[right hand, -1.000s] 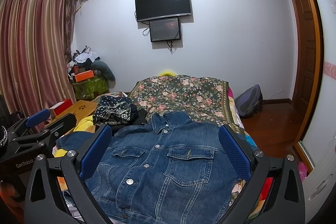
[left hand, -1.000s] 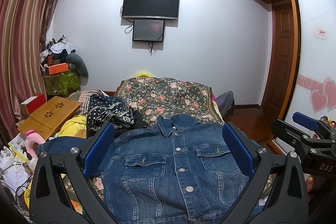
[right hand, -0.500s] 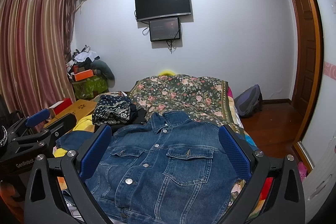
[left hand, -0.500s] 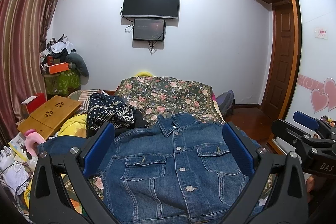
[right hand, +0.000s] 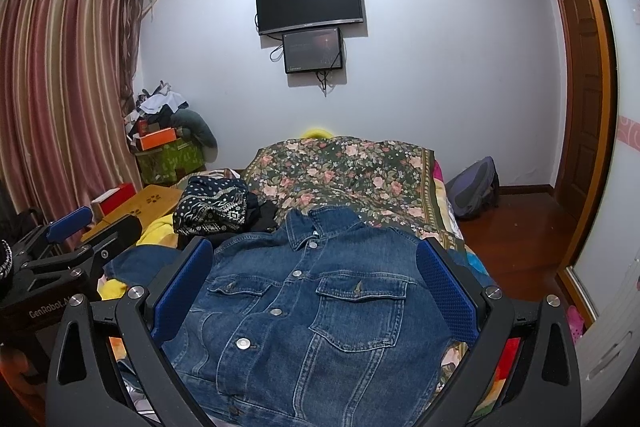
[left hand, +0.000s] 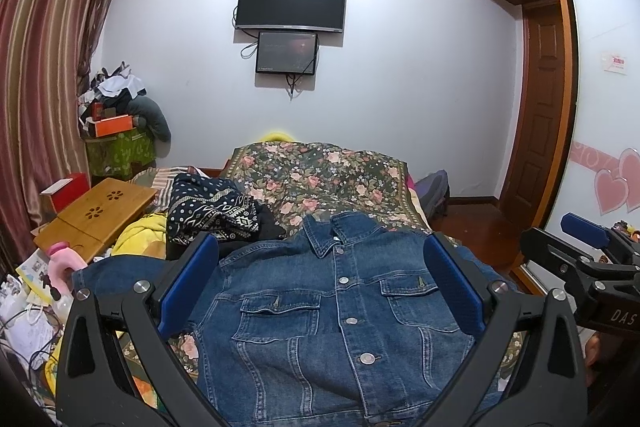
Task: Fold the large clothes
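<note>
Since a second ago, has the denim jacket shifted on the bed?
No. The denim jacket lies with its collar at the same spot on the floral bedspread.

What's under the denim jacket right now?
The jacket lies front-up, buttoned, on the floral bedspread, which shows beyond its collar and at its left edge. Dark clothes sit beside its left shoulder. Whatever lies directly beneath the jacket is covered.

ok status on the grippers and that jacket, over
Left gripper open, right gripper open, both empty. Blue denim jacket flat on bed, buttoned, unfolded. Patterned dark garment beside collar, not blocking.
</note>
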The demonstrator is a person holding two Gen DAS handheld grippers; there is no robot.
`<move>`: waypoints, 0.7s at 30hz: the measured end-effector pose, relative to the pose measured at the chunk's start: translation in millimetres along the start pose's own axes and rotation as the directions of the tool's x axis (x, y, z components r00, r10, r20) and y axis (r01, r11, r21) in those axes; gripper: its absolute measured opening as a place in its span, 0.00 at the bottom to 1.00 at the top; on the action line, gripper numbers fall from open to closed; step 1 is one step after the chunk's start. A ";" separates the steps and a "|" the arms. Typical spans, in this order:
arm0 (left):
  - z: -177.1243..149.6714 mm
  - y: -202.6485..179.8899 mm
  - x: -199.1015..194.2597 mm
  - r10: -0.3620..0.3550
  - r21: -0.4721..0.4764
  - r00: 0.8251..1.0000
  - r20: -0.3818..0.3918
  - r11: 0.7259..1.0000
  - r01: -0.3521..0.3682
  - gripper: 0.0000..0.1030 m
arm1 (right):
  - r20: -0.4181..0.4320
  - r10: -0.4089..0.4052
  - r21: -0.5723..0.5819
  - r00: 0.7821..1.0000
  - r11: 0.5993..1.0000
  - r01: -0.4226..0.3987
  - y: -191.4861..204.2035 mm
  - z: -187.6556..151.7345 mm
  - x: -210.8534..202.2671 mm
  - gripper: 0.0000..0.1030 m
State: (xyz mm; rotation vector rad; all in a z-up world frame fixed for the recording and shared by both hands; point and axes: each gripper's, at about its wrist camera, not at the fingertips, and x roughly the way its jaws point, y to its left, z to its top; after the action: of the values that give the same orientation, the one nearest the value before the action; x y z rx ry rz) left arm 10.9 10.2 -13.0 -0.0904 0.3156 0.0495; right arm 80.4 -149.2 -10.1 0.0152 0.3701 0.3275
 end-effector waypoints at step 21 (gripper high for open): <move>-0.1 125.4 61.9 0.246 -0.162 0.967 -0.067 0.954 -0.254 1.00 | -0.107 -0.095 -0.071 0.990 0.994 0.088 7.3 11.2 72.5 0.98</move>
State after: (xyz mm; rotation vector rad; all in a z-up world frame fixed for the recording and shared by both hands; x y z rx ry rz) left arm 61.8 137.0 -42.7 -0.2208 0.3672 0.3266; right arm 145.9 -118.7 -24.7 -0.0848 0.4678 0.2501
